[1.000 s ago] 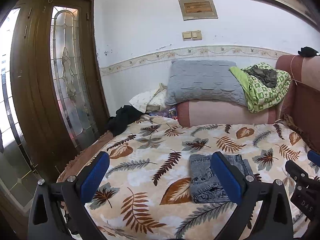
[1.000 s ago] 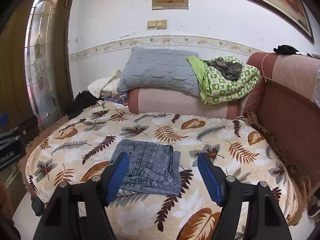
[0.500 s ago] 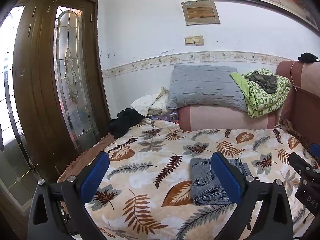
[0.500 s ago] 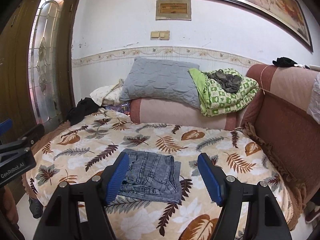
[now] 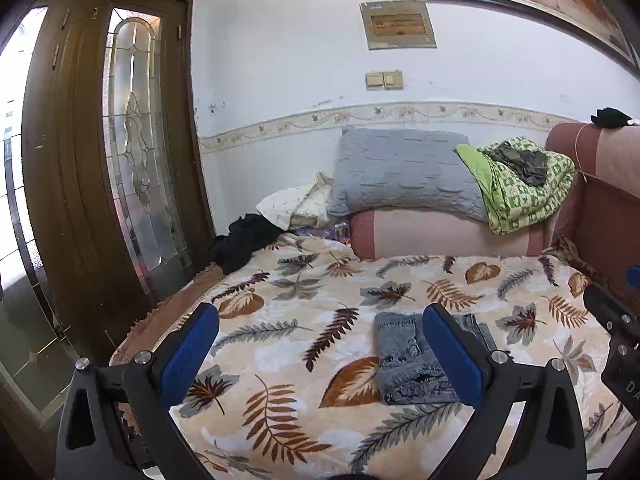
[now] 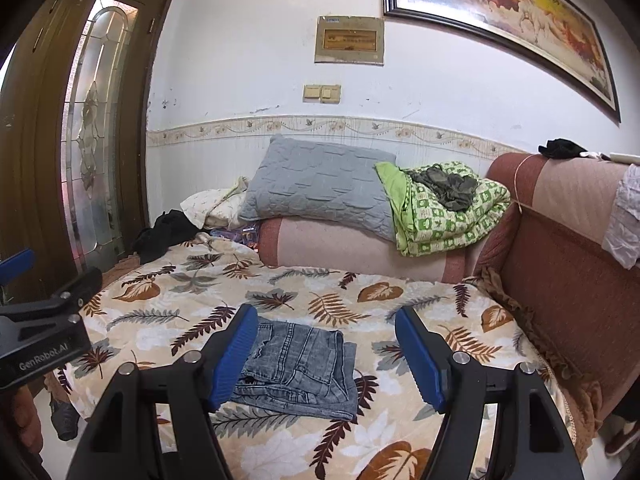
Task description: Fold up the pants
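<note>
Pants [image 6: 298, 364] look done: a compact denim stack, flat on the leaf blanket [image 6: 360, 300], edges roughly squared. Nothing obvious left except maybe a tidy-up. My right claw [image 6: 326, 356] is wide open and empty, above and short of the stack. Left claw [image 5: 320, 354] also open, empty; pants lie beyond its right finger.

right gripper [image 6: 326, 354] lifted and drawn back from the folded pants [image 6: 298, 368], tipped upward, more wall and painting [image 6: 500, 12] in its view
</note>
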Demonstrator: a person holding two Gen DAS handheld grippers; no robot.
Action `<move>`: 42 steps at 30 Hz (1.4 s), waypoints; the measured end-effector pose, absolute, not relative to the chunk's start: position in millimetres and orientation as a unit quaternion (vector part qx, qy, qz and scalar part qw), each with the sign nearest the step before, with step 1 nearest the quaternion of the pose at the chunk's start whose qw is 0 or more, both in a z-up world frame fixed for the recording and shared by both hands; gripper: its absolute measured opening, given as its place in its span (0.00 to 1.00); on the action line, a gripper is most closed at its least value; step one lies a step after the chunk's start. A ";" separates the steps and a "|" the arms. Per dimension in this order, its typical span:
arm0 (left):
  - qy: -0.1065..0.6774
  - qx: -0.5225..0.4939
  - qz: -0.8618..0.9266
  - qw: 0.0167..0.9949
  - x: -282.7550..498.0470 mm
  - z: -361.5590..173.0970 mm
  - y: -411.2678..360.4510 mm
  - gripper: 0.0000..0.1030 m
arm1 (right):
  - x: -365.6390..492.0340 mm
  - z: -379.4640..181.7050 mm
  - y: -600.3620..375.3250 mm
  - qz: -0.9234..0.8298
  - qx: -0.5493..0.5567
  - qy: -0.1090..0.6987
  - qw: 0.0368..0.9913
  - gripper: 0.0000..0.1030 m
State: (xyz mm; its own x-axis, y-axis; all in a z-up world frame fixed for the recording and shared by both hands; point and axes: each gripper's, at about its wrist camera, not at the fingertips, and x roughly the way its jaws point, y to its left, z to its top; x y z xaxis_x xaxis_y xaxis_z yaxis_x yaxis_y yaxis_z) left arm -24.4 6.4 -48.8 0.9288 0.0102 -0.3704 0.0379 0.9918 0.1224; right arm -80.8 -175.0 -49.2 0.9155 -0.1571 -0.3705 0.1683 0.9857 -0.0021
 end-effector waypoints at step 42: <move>0.198 0.088 -0.053 0.975 -23.6 -41.3 -34.3 0.98 | -78.4 -58.5 -193.8 -0.094 0.040 0.199 0.975 0.74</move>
